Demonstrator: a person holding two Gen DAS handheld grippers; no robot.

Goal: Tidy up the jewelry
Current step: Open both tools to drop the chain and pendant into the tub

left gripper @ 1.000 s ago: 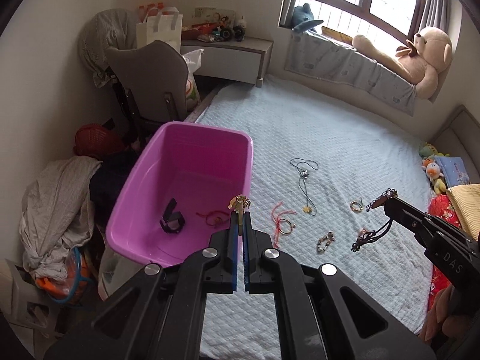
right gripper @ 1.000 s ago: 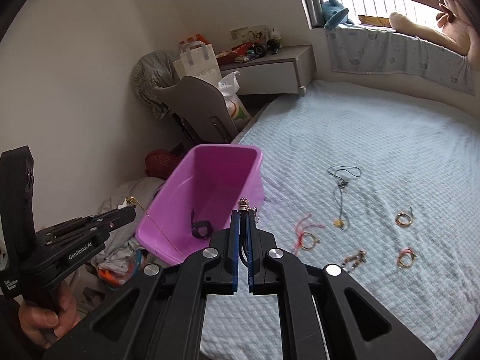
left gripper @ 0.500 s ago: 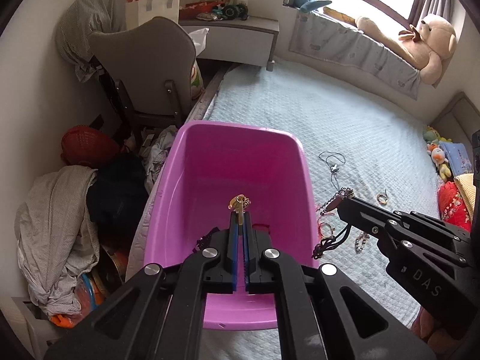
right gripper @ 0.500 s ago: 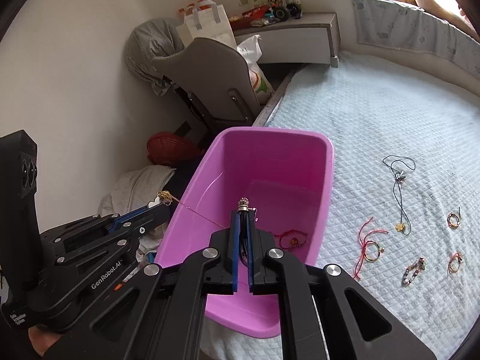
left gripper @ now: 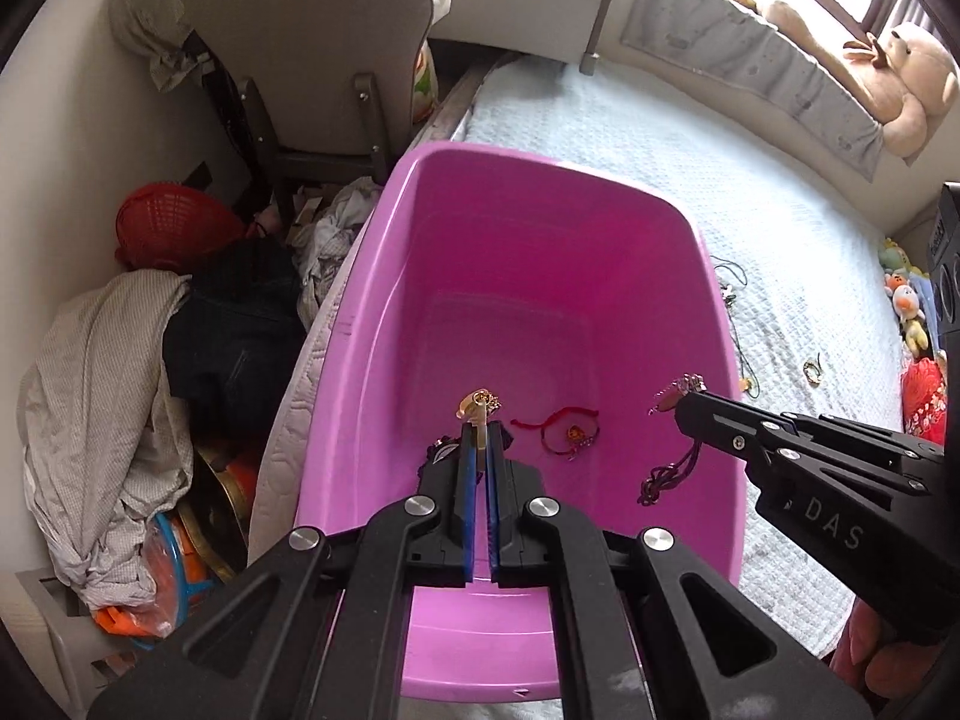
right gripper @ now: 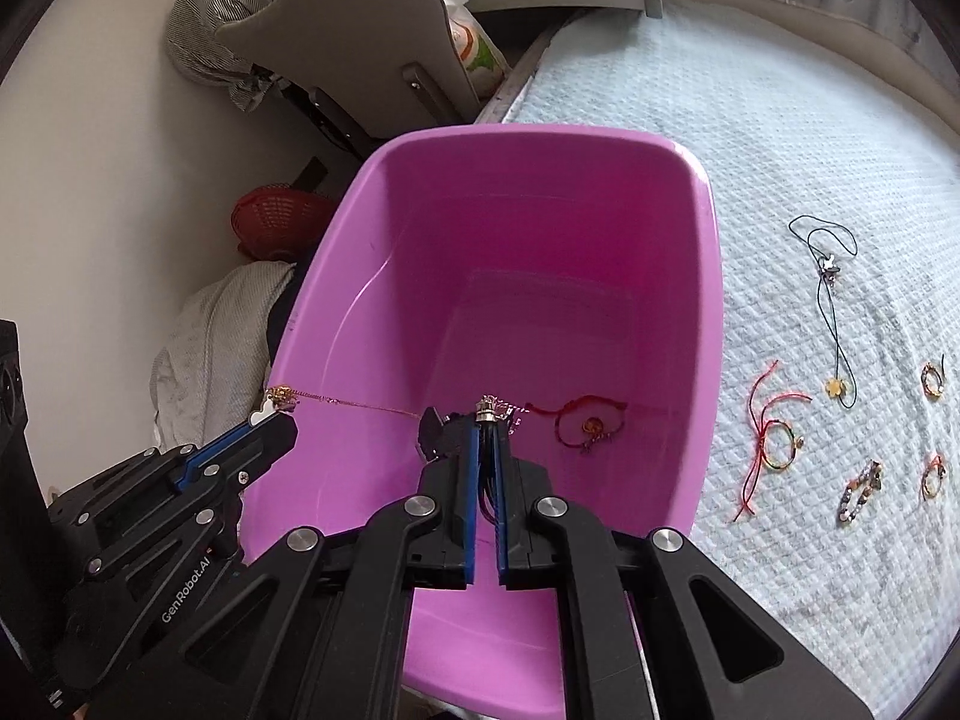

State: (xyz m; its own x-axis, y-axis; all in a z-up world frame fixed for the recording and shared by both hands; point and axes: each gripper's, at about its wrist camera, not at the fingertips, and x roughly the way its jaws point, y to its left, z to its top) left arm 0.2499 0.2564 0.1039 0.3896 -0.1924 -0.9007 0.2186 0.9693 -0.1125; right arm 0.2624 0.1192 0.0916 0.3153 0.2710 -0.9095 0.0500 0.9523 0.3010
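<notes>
A pink plastic tub (left gripper: 384,324) (right gripper: 708,276) sits at the bed's left edge. A red string bracelet (left gripper: 567,429) (right gripper: 585,420) and a black item (right gripper: 433,433) lie on its bottom. My left gripper (left gripper: 480,429) (right gripper: 273,420) is shut on a thin gold chain (left gripper: 477,405) (right gripper: 354,402) over the tub. My right gripper (right gripper: 487,429) (left gripper: 681,402) is shut on a dark cord bracelet with a silver charm (left gripper: 666,474) (right gripper: 489,408), which hangs above the tub's right side.
Several pieces lie on the pale blue bedspread (right gripper: 810,138) right of the tub: a black cord necklace (right gripper: 831,312), a red string bracelet (right gripper: 774,432), a beaded bracelet (right gripper: 858,489) and small rings (right gripper: 933,381). A chair (left gripper: 312,48) and clothes (left gripper: 102,396) stand left of the bed.
Both grippers have moved forward and down over the tub, still holding their pieces. The tub now fills the middle of both views.
</notes>
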